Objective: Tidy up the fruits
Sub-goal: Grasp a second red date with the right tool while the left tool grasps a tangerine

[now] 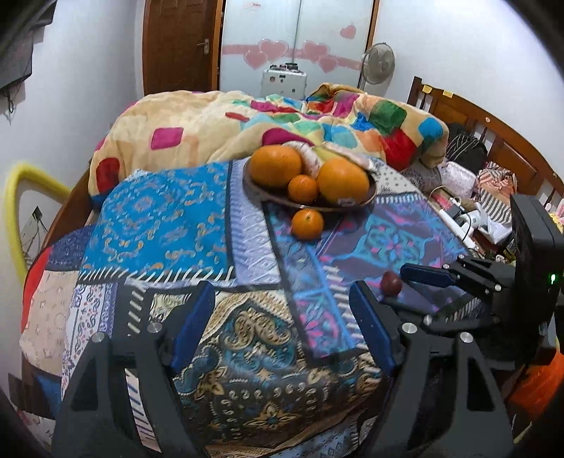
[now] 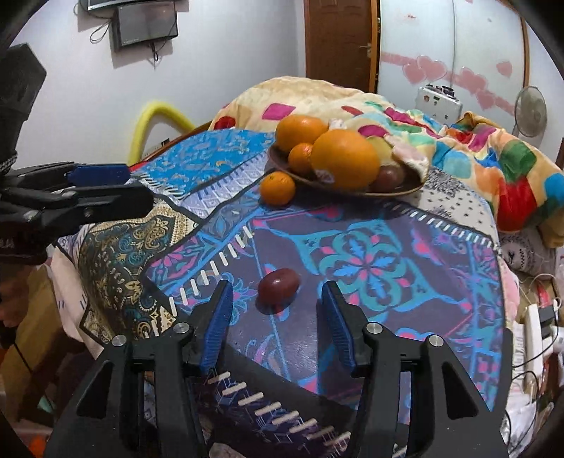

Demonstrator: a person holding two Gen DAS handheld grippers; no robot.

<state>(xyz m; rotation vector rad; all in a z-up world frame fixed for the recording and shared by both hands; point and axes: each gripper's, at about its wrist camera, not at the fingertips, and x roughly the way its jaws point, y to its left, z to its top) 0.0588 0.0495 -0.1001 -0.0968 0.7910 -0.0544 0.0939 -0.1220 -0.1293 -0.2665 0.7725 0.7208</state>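
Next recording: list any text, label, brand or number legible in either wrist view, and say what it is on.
No text can be read in either view.
Sticker on the large orange in the wooden bowl: print too small and blurred to read.
Yellow notes on the headboard: no writing can be made out.
White box with dials by the wardrobe: markings too small to read.
Screen on the wall: dark, nothing shown.

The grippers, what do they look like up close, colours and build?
Both the left gripper and right gripper are matte black plastic frames with silver bolt heads and ribbed blue finger pads. A black box with a green light sits behind the right one.
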